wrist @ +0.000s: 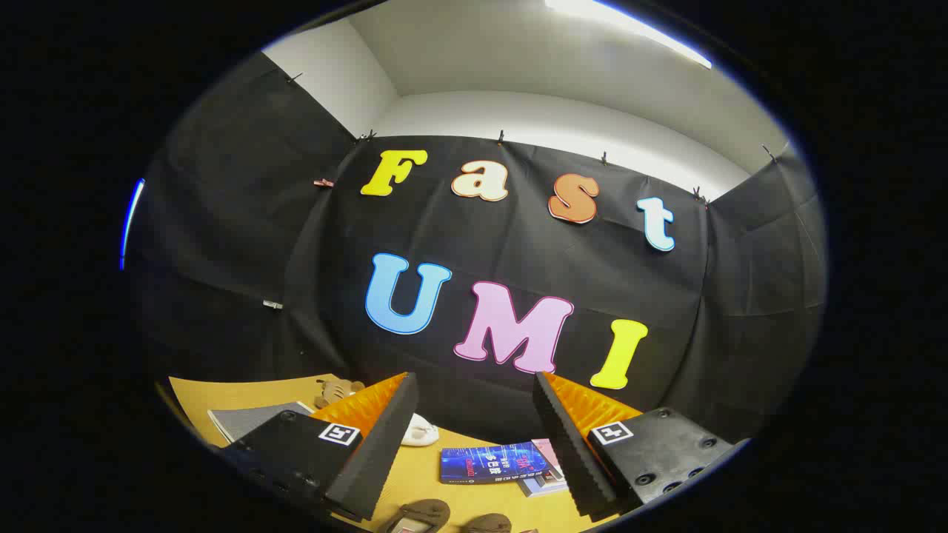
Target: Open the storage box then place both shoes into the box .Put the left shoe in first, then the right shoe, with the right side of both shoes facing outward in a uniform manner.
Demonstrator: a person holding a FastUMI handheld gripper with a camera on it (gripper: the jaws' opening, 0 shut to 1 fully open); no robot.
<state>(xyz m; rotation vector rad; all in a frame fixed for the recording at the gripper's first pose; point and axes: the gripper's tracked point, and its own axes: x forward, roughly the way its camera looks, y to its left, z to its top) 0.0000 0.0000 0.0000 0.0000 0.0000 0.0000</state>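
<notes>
Gripper [474,437] held wide apart with nothing between its fingers, raised above the yellow bench [437,488], two brown shoes [418,514] at the bench's near edge below the fingers, blue book [492,463] lying between the fingertips, grey notebook [252,418] near the left edge

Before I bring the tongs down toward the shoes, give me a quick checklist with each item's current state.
1. Tongs open and holding nothing: ok.
2. Shoes located: ok, two brown shoes, one and the other, lie on the wooden table between the fingers, close below them.
3. Which shoe is the left one: cannot tell, only their tips show.
4. Storage box found and open: cannot tell.
5. Clutter near the shoes: not ok, a blue book lies just beyond them and a small white object sits by the left finger.
</notes>
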